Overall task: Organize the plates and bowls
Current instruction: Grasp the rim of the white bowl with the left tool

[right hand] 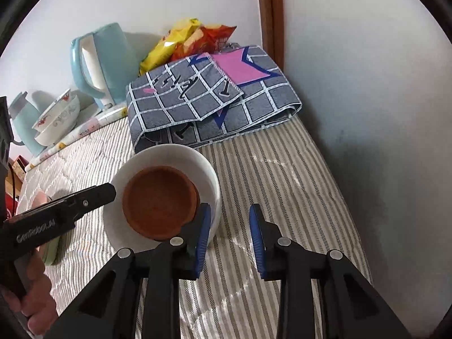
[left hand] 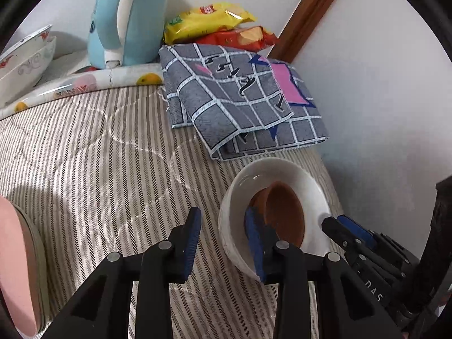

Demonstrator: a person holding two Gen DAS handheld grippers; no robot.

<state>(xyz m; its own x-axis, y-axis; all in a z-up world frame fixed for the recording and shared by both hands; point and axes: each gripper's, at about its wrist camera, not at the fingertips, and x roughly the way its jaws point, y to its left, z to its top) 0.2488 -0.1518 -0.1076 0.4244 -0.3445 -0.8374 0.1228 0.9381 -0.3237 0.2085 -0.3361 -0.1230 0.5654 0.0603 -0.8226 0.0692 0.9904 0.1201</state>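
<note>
A white bowl [left hand: 271, 175] [right hand: 197, 161] stands on the striped cloth with a brown bowl [left hand: 285, 212] [right hand: 159, 204] nested inside it. My left gripper [left hand: 223, 243] is open, its right finger inside the white bowl and its left finger outside over the rim. My right gripper [right hand: 230, 234] is open, its left finger at the white bowl's near rim and its right finger over bare cloth. The right gripper's fingertips [left hand: 330, 223] touch the bowl's right side in the left wrist view. Patterned bowls [left hand: 25, 59] [right hand: 58, 118] are stacked at the far left. A pink plate [left hand: 17, 268] lies at the left edge.
A folded grey checked cloth [left hand: 243, 104] [right hand: 209, 96] lies just behind the bowl. A light blue kettle [left hand: 124, 19] [right hand: 99, 62] and snack packets [left hand: 214, 28] [right hand: 186, 42] stand at the back. The white wall [left hand: 381, 84] is close on the right.
</note>
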